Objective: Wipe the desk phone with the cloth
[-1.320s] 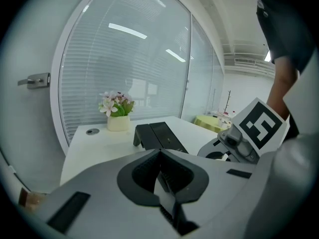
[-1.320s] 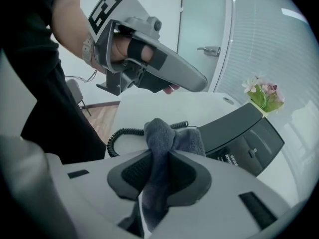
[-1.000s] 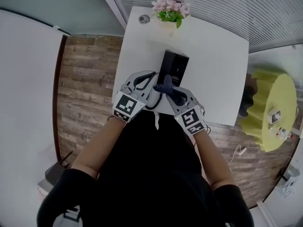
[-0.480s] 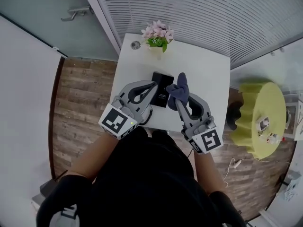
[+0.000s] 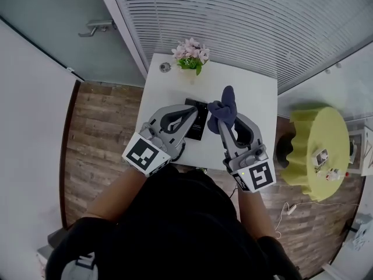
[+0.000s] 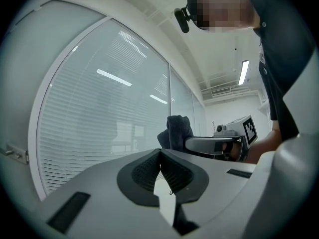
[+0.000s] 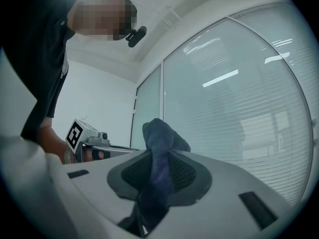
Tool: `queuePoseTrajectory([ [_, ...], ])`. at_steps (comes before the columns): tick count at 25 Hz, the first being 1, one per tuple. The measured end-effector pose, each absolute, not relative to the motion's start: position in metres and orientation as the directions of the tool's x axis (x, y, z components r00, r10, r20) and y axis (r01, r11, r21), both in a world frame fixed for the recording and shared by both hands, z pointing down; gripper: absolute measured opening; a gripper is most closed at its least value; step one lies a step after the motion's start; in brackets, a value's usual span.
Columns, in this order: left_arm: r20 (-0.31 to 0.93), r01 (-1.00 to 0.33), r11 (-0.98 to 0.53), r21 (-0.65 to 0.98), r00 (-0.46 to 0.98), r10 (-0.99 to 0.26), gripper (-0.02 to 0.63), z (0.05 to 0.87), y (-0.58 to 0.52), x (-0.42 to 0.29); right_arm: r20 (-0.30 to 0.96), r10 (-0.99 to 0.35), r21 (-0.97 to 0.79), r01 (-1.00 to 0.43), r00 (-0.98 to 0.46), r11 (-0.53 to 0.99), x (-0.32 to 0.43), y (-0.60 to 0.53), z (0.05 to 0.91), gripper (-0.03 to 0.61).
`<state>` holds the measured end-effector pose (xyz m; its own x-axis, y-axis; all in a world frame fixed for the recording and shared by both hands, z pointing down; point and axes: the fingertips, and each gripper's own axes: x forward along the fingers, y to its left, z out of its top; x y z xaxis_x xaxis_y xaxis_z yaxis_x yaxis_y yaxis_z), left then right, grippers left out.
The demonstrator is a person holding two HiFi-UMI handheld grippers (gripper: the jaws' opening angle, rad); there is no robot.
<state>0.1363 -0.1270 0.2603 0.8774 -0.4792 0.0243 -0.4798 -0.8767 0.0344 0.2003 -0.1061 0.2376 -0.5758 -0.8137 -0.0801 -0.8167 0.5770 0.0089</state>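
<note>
Evidently the wipe is out of contact just now. The right gripper [image 5: 225, 125] pinches the dark cloth [image 5: 225, 104], whose bunch pokes up past the jaw tips, just right of the phone [image 5: 196, 120] on the table [image 5: 256, 98]. The left gripper [image 5: 190, 112], jaws pressed together on nothing, sits by the phone's left edge. Both gripper views face the blinds [image 7: 249, 108], so the tools seem raised. Next, the cloth needs lowering onto the phone and drawing across it.

Flower pot [image 5: 190, 54] sitting at white table's [image 5: 256, 92] far edge (small round thing [image 5: 165, 67] just beside); yellow side table [image 5: 320, 150] standing apart.
</note>
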Motion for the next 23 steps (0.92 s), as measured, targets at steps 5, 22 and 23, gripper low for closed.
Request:
queuePoseTrajectory([
  [5,0.031,-0.485,-0.874,0.034,0.875,-0.484,0.009,0.2607,-0.1239,0.1365,-0.072,-0.818,0.008,-0.821,-0.570,0.571,0.2036,-0.1060,0.2380,0.101],
  [22,0.052,-0.464,-0.886,0.025,0.885,-0.462,0.009,0.2646,-0.1201,0.1417,-0.063,-0.824,0.011,-0.826,-0.563,0.563,0.2061,-0.1053,0.2362,0.101],
  [23,0.044,-0.465,-0.885,0.028,0.885,-0.464,0.009,0.2631,-0.1206,0.1424,-0.063,-0.825,0.009,-0.827,-0.562,0.563,0.2067,-0.1050,0.2360,0.101],
])
